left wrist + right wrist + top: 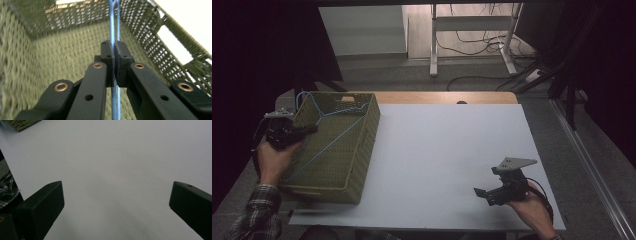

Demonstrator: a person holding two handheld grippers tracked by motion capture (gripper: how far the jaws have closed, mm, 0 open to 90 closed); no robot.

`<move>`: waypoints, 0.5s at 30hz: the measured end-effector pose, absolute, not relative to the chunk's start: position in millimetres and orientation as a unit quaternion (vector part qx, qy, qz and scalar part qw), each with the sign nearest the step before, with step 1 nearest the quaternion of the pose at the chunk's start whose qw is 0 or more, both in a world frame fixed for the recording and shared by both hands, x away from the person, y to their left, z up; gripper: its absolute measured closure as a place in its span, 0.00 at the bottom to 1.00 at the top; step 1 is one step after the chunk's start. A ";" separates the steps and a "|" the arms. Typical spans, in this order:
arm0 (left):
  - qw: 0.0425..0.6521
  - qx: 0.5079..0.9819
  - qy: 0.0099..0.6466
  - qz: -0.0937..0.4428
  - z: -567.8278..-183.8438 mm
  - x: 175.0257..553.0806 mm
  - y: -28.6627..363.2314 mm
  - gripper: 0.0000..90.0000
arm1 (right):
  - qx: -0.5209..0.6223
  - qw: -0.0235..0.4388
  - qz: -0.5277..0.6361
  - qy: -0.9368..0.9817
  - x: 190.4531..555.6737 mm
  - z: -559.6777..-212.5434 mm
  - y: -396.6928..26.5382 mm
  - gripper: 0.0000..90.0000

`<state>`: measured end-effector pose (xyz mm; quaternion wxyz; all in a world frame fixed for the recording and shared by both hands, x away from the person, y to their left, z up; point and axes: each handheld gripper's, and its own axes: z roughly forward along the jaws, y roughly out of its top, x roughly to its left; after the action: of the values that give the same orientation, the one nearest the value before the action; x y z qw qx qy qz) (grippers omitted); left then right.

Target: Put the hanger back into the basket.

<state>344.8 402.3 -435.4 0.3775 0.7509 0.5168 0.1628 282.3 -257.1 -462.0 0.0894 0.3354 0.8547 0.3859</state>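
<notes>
A green woven basket (362,150) stands on the left part of the white table sheet (447,150). A thin blue cord (332,114) runs across its inside. My left gripper (312,129) reaches over the basket's left rim and is shut on the blue cord (112,25), which passes between its closed fingertips (108,51) above the basket's woven inside (62,57). My right gripper (479,192) hovers low over the sheet near the front right, jaws wide apart with nothing between them. In the right gripper view its fingers (42,207) frame bare sheet (117,170).
A strip of wooden tabletop (447,97) shows behind the sheet. Beyond the table is grey floor with a white desk frame (472,40) and cables. A corner of the basket (21,123) appears at the top left of the right gripper view.
</notes>
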 end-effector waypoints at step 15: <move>0.257 0.793 0.535 0.141 -466.0 361.1 393.1 0.95 | 0.329 0.091 0.369 0.865 282.5 -467.2 -253.7 0.00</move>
<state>361.1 393.1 -466.0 0.2567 0.7927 0.5346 0.1411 282.5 -253.7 -467.2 0.0915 0.3287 0.8647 0.3688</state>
